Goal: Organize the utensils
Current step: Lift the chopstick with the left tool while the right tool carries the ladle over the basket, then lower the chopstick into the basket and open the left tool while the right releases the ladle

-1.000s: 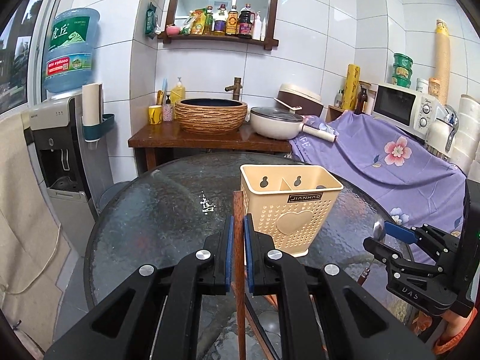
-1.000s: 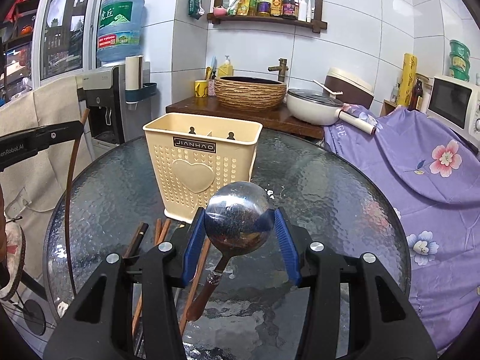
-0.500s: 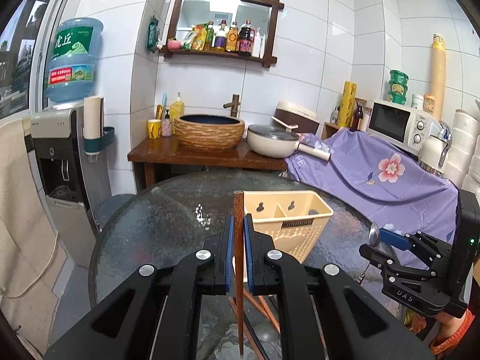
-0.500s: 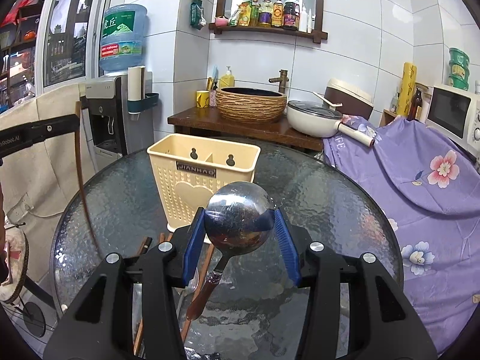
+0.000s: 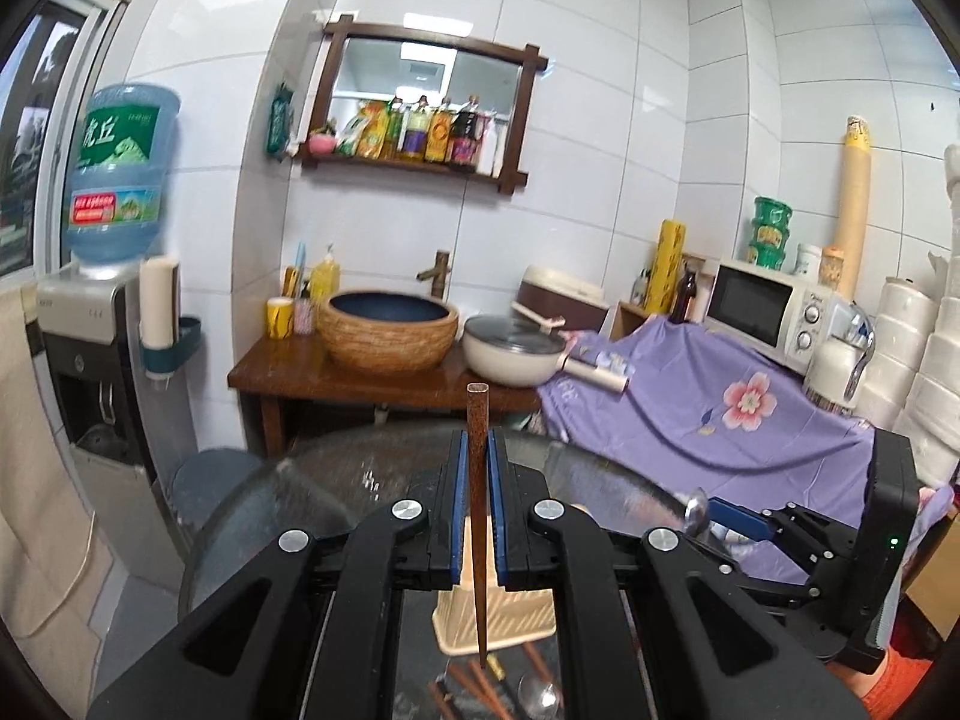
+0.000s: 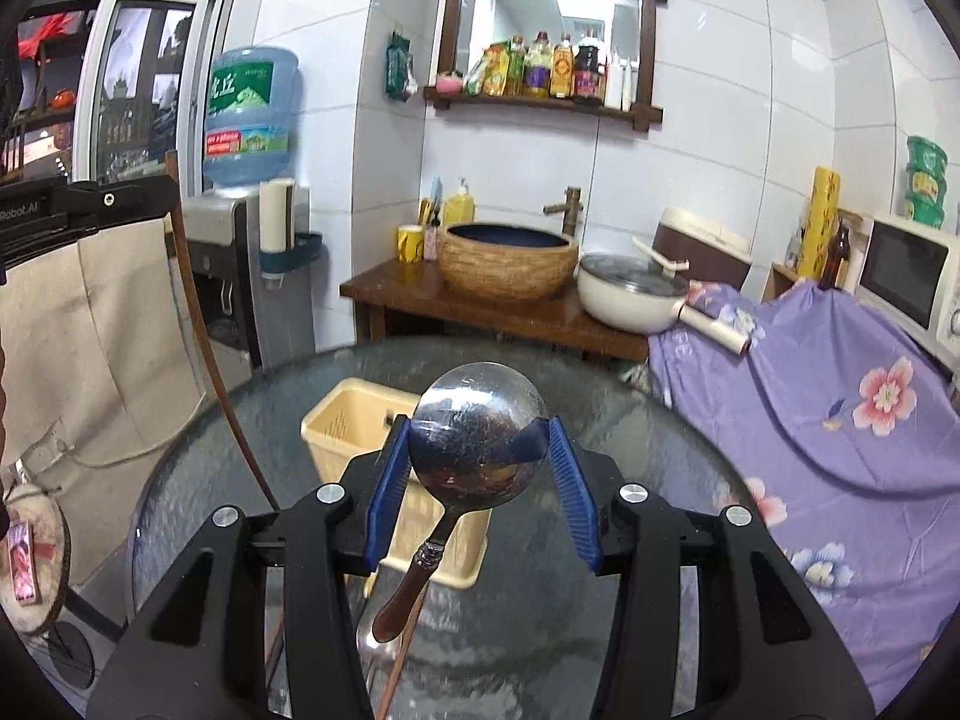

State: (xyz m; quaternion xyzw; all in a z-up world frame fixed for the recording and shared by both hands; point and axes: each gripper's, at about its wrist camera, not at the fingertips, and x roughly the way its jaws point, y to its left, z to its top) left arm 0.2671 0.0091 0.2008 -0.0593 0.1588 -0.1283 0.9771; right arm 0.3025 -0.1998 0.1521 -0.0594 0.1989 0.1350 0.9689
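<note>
Held above holder [image 6: 384, 456]: chopstick [image 5: 478, 480] pinched upright in L gripper [image 5: 478, 474]; spoon [image 6: 477, 441] clamped by bowl in R gripper [image 6: 480, 474]. Both stiff, light; steel bowl prob. slick, neck grip safer.

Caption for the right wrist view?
Right gripper holds a spoon by its bowl above the beige holder on the glass table.

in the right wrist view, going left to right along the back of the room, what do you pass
water dispenser bottle → yellow cup → woven basin → white lidded pan → purple floral cloth → microwave
</note>
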